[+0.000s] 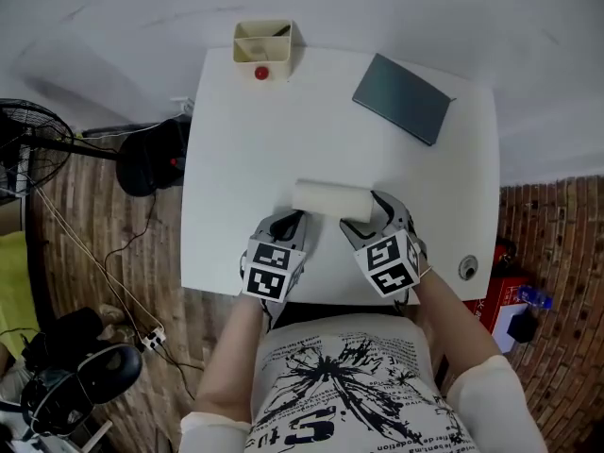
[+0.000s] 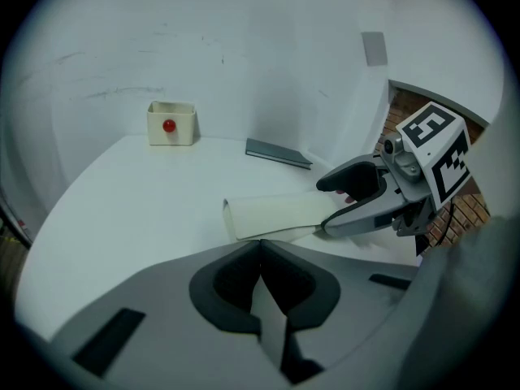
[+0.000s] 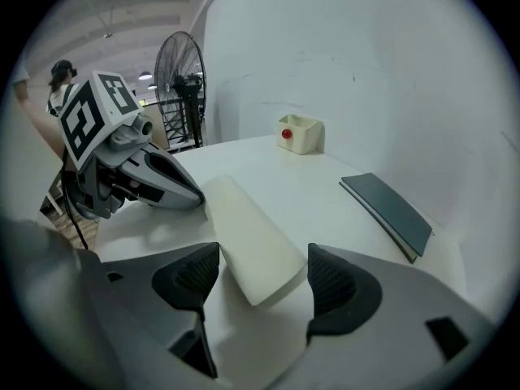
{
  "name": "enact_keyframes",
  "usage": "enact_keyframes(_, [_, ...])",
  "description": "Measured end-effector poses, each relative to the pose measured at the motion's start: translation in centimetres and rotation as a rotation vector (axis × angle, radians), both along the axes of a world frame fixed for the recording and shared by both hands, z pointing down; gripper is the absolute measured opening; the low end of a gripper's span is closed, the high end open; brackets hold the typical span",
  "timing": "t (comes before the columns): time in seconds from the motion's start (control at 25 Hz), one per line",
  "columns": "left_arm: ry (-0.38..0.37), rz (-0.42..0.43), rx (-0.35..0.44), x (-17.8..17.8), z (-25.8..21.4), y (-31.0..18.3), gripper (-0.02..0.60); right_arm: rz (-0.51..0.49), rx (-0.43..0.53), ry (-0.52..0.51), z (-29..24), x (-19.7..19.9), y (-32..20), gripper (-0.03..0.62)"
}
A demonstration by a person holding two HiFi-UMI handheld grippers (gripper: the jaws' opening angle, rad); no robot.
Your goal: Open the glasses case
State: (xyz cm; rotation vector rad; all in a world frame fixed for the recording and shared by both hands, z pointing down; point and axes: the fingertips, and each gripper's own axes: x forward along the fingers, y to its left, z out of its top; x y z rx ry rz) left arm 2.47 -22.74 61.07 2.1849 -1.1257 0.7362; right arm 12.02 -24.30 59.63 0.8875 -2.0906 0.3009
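Steadiness counts: right gripper (image 3: pixel 262 258) (jaws apart, straddling the glasses case (image 3: pixel 244 222)) should clamp squarely; left gripper (image 2: pixel 260 246) has jaws together.

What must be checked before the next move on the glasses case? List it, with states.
1. Glasses case lies closed on the table: ok.
2. Right gripper open, case end between its fingers: ok.
3. Those fingers pressing the case: not ok, gaps both sides.
4. Left gripper shut at the other end; pinning the case: cannot tell.
5. Dark book, cream box away from both grippers: ok.
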Motion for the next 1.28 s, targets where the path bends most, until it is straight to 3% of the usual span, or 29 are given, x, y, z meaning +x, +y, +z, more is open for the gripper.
enact_keyframes(0.36, [0.019, -0.005, -0.013, -0.1, -0.1, 0.3, 0.014, -0.016, -0.015, 0.015, -0.4, -0.1, 0.2, 0.342])
enact_keyframes(0.56, [-0.007, 0.013, -0.027, 0.0, 0.0, 0.2, 0.014, -0.036, -0.010, -0.011, -1.5, -0.3, -0.1, 0.290])
enact_keyframes(0.76, [-0.003, 0.009, -0.037, 0.0, 0.0, 0.1, 0.014, -0.019, -0.026, -0.064, -2.3, -0.3, -0.9, 0.282])
enact_keyframes(0.88, [-0.005, 0.005, -0.041, -0.1, 0.1, 0.1, 0.014, -0.009, -0.032, -0.103, -3.0, -0.4, -1.5, 0.253])
enact_keyframes(1.0, [0.008, 0.001, -0.044, -0.2, 0.1, 0.0, 0.014, -0.033, -0.041, -0.117, -3.2, -0.9, -2.0, 0.166])
enact_keyframes(1.2, [0.034, -0.017, -0.048, -0.1, 0.0, 0.0, 0.014, -0.065, -0.015, -0.111, -3.5, -0.5, -3.4, 0.149])
enact_keyframes(1.28, [0.041, -0.020, -0.048, -0.1, 0.0, -0.1, 0.014, -0.068, 0.016, -0.082, -3.3, -0.2, -4.4, 0.114])
